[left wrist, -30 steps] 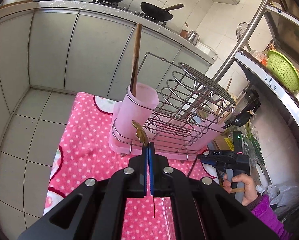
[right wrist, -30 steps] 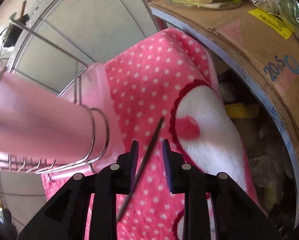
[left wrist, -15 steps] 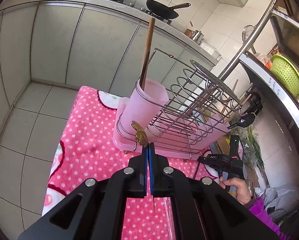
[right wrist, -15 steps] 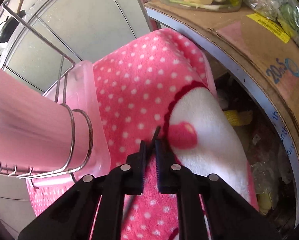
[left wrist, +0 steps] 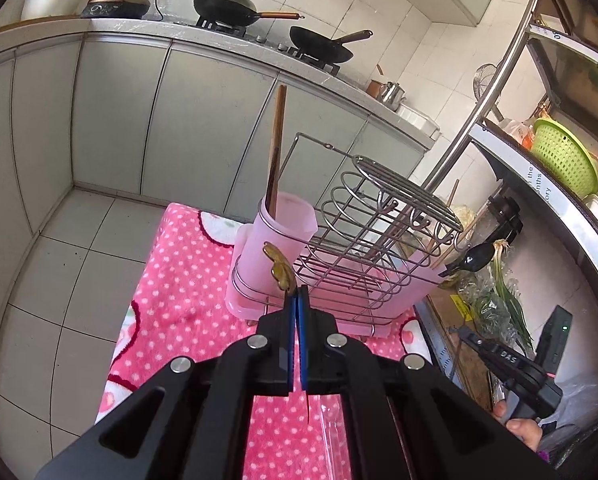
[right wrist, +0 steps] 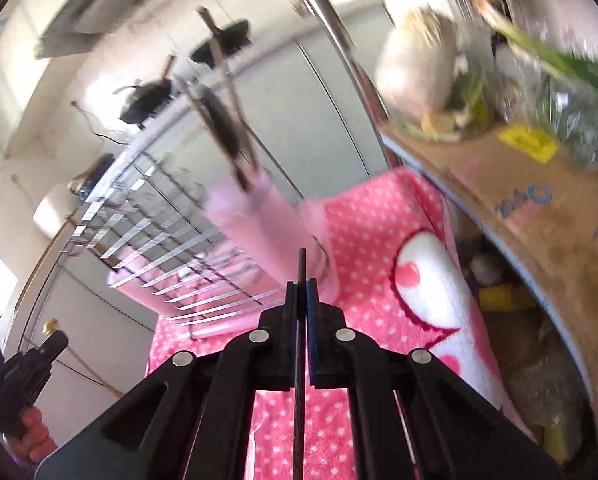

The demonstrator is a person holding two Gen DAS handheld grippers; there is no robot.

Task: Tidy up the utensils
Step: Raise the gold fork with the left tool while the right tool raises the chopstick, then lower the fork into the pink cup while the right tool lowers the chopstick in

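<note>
Utensils clamped in both my grippers before the pink rack [left wrist: 339, 276].

My left gripper [left wrist: 296, 294] is pinched tight on a thin utensil with a gold, ornate end [left wrist: 277, 266], held just short of the near cup [left wrist: 283, 226], where a wooden handle [left wrist: 277, 148] stands upright. My right gripper [right wrist: 304, 286] has just been closing and now grips a dark, slim stick [right wrist: 301, 344] edge-on, above the dotted pink cloth [right wrist: 371, 216]; that view is blurred.

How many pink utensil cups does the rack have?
2: near pink cup at the rack's left end holding a wooden stick; far pink cup at its right end, mostly hidden behind wires.
</note>
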